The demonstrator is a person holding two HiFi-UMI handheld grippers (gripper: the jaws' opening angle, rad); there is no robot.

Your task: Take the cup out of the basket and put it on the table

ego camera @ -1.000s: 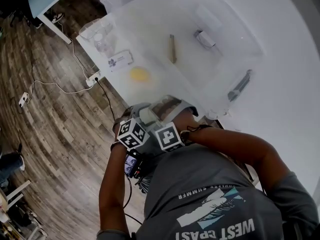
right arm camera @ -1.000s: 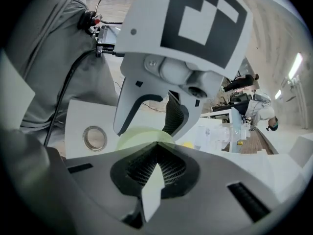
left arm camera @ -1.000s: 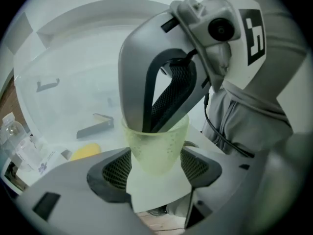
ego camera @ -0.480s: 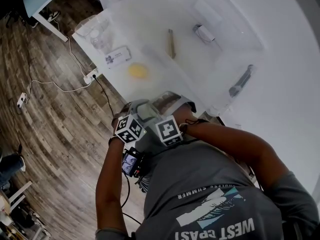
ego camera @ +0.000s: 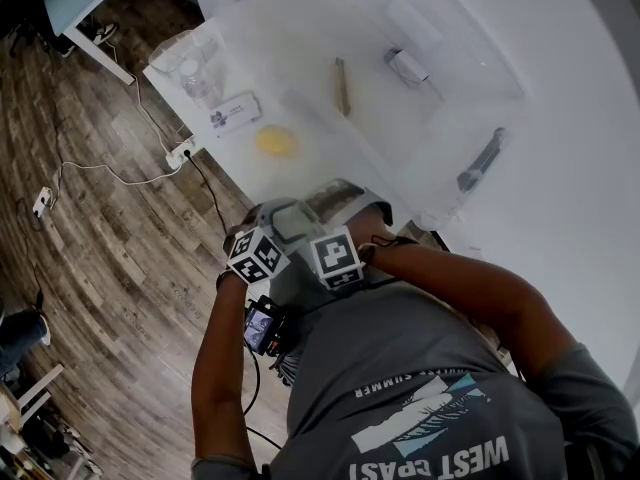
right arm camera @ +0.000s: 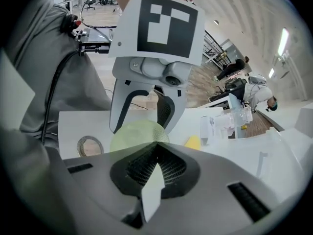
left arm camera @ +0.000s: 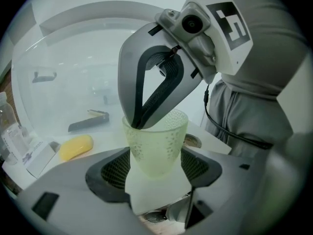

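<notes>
While the right tongs pinch shut on the rim of the pale green cup, the left tongs grip its body from both sides, pads touching the dotted wall. The cup is upright, held in the air by the near edge of the white table, outside the clear basket farther back.

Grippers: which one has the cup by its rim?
The right gripper: its jaws are shut on the green cup's rim, reaching in from above. The left gripper has the cup's lower body between its pads.
</notes>
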